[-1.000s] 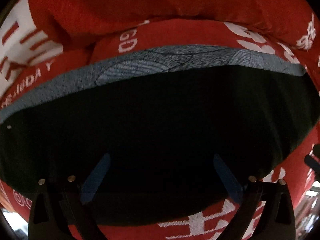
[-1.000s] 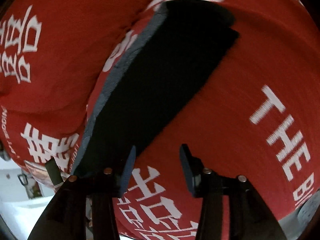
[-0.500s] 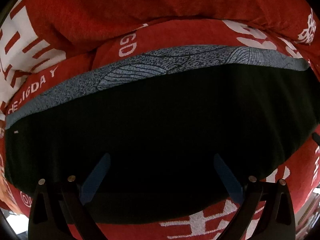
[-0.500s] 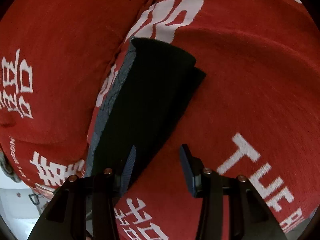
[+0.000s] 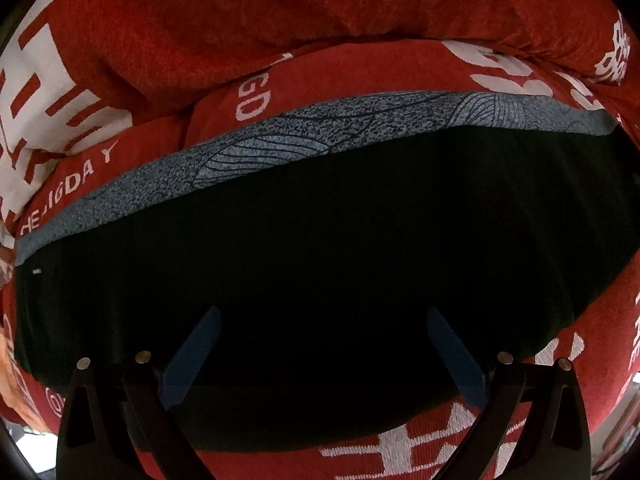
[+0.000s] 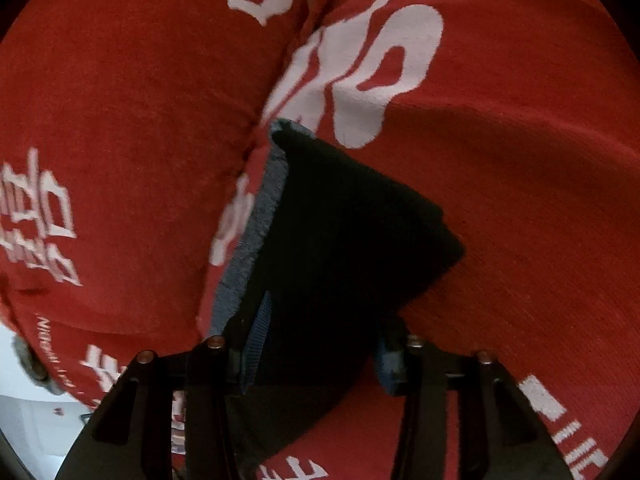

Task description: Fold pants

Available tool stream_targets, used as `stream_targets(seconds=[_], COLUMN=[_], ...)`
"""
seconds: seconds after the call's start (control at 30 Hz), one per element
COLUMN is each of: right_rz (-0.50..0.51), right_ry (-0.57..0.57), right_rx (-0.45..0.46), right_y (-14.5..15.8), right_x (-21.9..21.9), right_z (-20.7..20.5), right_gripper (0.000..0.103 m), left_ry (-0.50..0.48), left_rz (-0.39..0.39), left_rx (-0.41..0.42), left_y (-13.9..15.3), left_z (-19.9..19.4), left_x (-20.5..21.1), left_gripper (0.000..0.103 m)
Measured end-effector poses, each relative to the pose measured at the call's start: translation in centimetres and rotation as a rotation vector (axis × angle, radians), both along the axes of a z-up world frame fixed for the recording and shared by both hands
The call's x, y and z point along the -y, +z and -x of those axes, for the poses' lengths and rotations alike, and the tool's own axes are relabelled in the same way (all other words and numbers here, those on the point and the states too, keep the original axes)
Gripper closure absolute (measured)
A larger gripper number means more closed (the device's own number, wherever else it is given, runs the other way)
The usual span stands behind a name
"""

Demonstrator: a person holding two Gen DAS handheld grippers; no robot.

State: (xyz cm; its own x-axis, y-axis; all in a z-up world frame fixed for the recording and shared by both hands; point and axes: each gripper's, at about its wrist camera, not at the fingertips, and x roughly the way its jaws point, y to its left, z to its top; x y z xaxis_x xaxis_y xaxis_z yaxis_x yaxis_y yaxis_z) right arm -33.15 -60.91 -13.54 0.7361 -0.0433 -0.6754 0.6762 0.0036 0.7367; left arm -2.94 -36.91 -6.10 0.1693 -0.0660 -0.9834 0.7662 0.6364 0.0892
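The black pants (image 5: 340, 240), folded, lie on a red blanket; a grey patterned band (image 5: 280, 148) runs along their far edge. My left gripper (image 5: 324, 344) hangs straight above them, jaws wide open, blue fingers (image 5: 196, 352) apart with only the flat cloth beneath. In the right wrist view a corner of the pants (image 6: 352, 240) reaches between the fingers of my right gripper (image 6: 320, 348). The left finger (image 6: 258, 340) shows in front of the cloth and the cloth hides the right finger's tip. The jaws are closing but still stand apart.
A red blanket (image 6: 520, 200) with large white letters and characters covers the cushioned surface all around the pants. A deep crease (image 6: 256, 128) runs between two cushions beside the grey band. A pale floor (image 6: 24, 420) shows at the lower left.
My right gripper has slid from the red blanket beside the pants onto their near corner, so cloth now lies between its fingers. The left gripper has drifted slightly over the pants and stays open.
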Motion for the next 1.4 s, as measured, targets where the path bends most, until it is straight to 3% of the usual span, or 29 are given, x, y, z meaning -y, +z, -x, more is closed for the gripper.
stream_targets(seconds=[0.1,0.2,0.3,0.37,0.47,0.57,0.83,1.0,1.2,1.4], right_rz=[0.020,0.064,0.104,0.116,0.141,0.183,0.370,0.506,0.630,0.684], right_ry=[0.023,0.056,0.089,0.099,0.118,0.162,0.329,0.452,0.591,0.769], right_rx=[0.002,0.038,0.057,0.074,0.075,0.061,0.002,-0.079,-0.158,-0.279], right_y=[1.0,2.9,4.5,5.3,6.4,7.4,12.9,16.1,17.6,13.5], right_x=[-0.4,-0.7,-1.3,-1.6,-1.7,-1.9,-5.4,-9.2,-15.6,-23.9], right_z=[-0.3,-0.6,-1.2,-1.3,-1.8,-2.5,-6.0,-9.2,-14.7,-22.8], right_gripper=[0.089,0.090,0.090,0.090,0.089,0.090,0.090,0.090,0.090,0.089], left_ry=[-0.009,-0.012,-0.059,-0.078,-0.082,-0.089,-0.084,-0.050,-0.003,0.131], left_rz=[-0.016,0.060,0.118,0.117,0.025,0.060,0.072,0.096,0.102,0.024], left_rx=[0.006,-0.026,-0.008,-0.003,-0.082,-0.032,-0.085,-0.104,-0.019,0.041], left_y=[1.2,3.3,4.5,3.8,-0.1,0.2,0.6,2.8,6.2,5.8], left_z=[0.1,0.6,2.1,3.1,4.4,5.2,4.7,3.1,-2.1,-9.1], left_x=[0.3,1.6,4.4,6.3,7.6,7.5,7.0,4.1,-3.3,-13.1], left_gripper=[0.007,0.010,0.010,0.010,0.008,0.008,0.008,0.008,0.008,0.008])
